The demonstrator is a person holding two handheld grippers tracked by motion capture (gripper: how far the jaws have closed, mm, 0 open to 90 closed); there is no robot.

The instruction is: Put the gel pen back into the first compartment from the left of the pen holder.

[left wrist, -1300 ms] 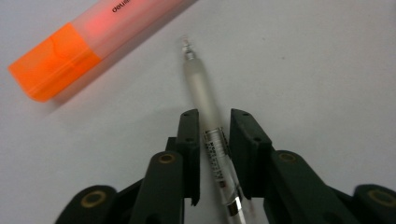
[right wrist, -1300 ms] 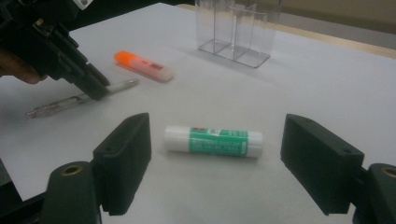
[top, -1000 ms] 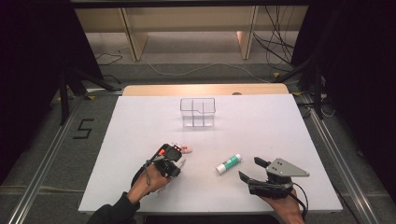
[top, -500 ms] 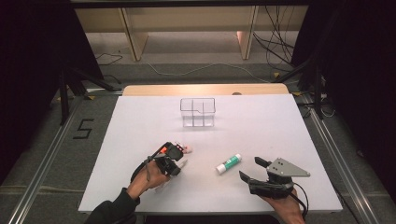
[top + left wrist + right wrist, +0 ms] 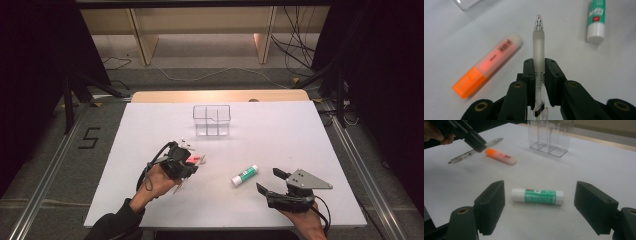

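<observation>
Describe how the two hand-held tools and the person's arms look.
Both tools are black with two blocky jaws. The right tool carries a grey three-cornered plate on top and trails a black cable. The left tool also trails a black cable, and the left arm wears a dark sleeve.

The left gripper is raised above the table, jaws clamped on a pen; the right gripper rests low, jaws wide apart.

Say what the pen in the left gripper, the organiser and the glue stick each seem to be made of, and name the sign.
Pen: clear hard plastic, with a frosted, probably rubbery grip sleeve; the table shows through the barrel.
Organiser: clear glossy plastic, likely acrylic; thin see-through walls with bright edges.
Glue stick: opaque white plastic, smooth, wrapped in a green printed label.
</observation>
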